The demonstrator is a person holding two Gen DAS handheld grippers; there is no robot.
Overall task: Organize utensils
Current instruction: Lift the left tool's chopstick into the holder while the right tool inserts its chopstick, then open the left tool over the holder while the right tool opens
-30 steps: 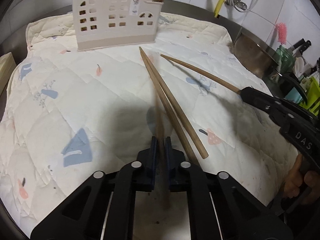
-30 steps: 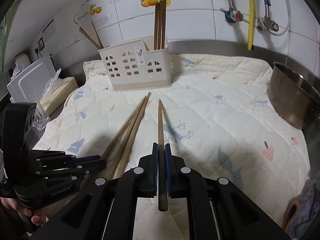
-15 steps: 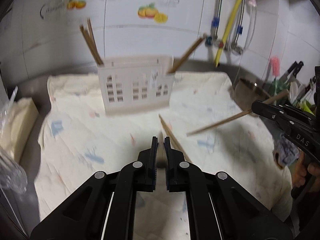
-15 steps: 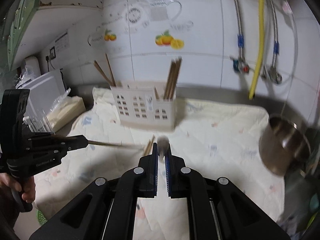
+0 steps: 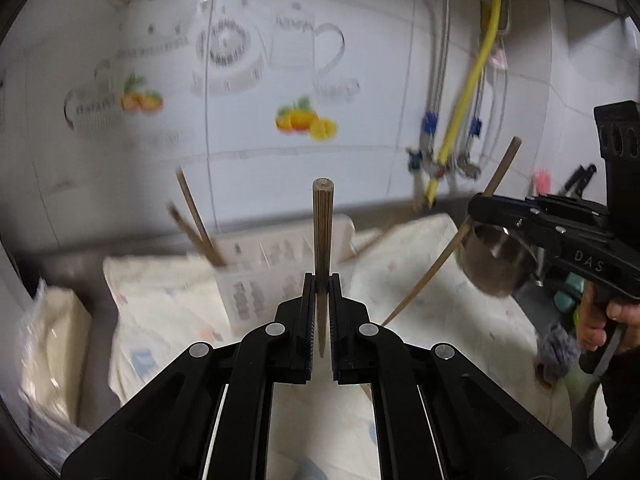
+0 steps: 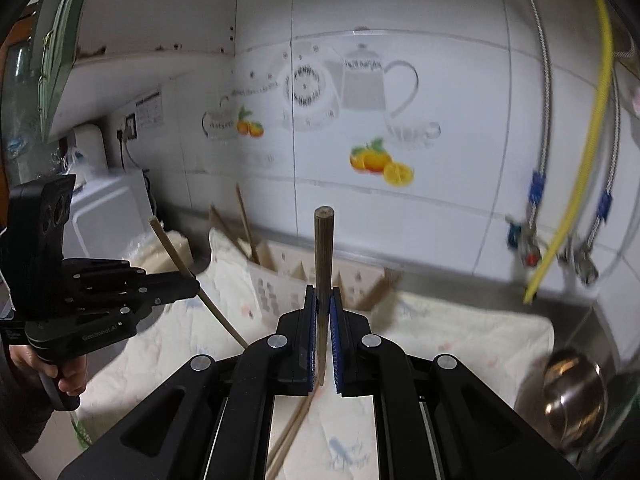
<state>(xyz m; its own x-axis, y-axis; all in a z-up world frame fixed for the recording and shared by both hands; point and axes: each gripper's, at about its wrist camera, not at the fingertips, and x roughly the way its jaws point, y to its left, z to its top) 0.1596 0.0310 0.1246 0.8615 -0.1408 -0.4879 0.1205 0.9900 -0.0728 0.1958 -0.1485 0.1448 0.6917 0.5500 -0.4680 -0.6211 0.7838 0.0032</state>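
My left gripper (image 5: 321, 280) is shut on a wooden chopstick (image 5: 322, 224) that stands nearly upright, raised above the quilted mat (image 5: 160, 312). My right gripper (image 6: 323, 294) is shut on a second chopstick (image 6: 323, 248), also upright. Each shows in the other's view: the right gripper (image 5: 474, 210) with its slanted chopstick (image 5: 436, 264), the left gripper (image 6: 190, 284) with its chopstick (image 6: 176, 258). The white slotted utensil holder (image 6: 276, 280) stands behind on the mat, blurred, with chopsticks (image 5: 196, 224) leaning out of it. Two more chopsticks (image 6: 294, 428) lie on the mat below the right gripper.
A steel bowl (image 6: 576, 396) sits at the mat's right edge. Yellow hose (image 6: 580, 164) and braided pipes hang on the tiled wall at the right. A white appliance (image 6: 112, 216) and plastic bags (image 5: 52, 344) stand to the left. A hand (image 5: 600, 324) holds the right gripper's handle.
Both grippers have risen off the mat, each carrying its chopstick, and tilted up towards the wall. The chopsticks swung from lying flat to nearly upright. Two chopsticks stayed on the mat.
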